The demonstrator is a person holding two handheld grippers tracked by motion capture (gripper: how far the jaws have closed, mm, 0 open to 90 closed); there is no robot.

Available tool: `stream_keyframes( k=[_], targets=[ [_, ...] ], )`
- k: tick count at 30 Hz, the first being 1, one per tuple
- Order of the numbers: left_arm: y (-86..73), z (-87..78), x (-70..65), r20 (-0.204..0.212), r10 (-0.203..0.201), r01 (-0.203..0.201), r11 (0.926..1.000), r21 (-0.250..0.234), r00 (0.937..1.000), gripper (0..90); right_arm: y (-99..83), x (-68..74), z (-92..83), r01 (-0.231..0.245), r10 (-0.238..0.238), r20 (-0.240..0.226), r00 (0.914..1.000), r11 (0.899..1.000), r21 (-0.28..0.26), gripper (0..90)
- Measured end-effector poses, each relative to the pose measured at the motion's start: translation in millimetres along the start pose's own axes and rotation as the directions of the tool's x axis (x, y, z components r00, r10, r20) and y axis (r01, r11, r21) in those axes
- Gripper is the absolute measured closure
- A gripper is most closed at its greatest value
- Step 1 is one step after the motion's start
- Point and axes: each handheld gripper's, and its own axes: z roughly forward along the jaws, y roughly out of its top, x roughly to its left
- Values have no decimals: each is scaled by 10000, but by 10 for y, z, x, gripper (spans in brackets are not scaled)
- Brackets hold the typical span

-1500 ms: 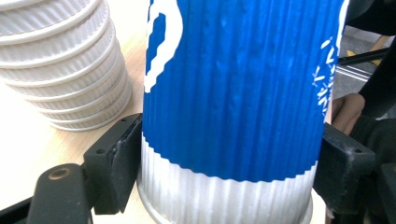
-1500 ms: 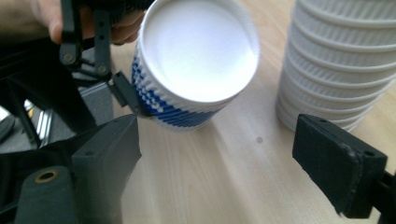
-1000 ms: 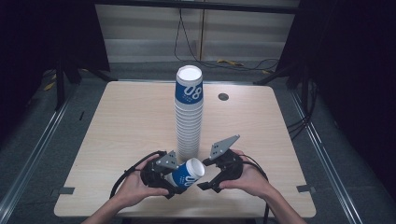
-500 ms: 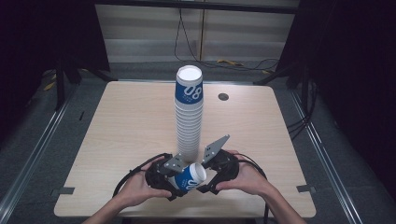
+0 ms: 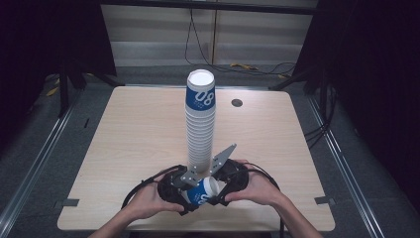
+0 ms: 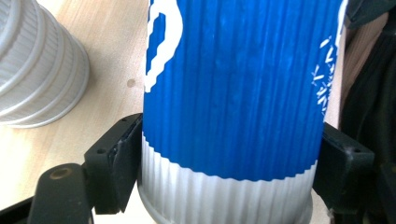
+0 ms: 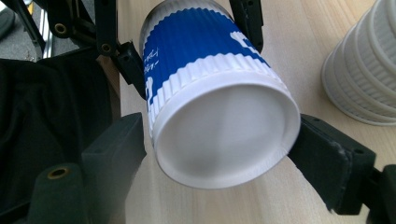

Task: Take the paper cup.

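The blue paper cup (image 5: 202, 192) lies tilted just above the counter (image 5: 124, 144), near the cup stack (image 5: 200, 124) – left tongs (image 6: 229, 172) pinching its base, right tongs (image 7: 224, 158) straddling its rim. Keep both squeezes light – ribbed walls likely crush.

Materials and finishes: paper cups, wood-look desk, black plastic grippers.

Single cup (image 7: 210, 88): ribbed matt paper sleeve, blue print over white, with a smooth white rim. Cup stack (image 5: 200, 124): same ribbed paper, matt white. Desk (image 5: 124, 134): pale wood-grain top, smooth, low sheen. Left gripper fingers (image 6: 109, 170) and right gripper fingers (image 7: 334, 161): matt black plastic, faintly textured, scuffed edges.
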Motion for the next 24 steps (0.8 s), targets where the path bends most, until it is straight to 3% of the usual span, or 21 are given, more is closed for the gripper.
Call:
stream_keyframes(
  k=[9,18,24],
  targets=[
    [34,16,-50,8,365,-365,9992,132,9993,206,48,33,40,216,-217,-81,9997,9997,-77,234],
    [11,17,-52,5,371,-371,9991,219,9993,206,56,22,101,480,-479,-354,9982,9988,14,261],
    [-5,9,-68,-131,394,-394,9992,30,9991,202,56,56,78,672,-672,-123,9977,9977,-31,278]
  ],
)
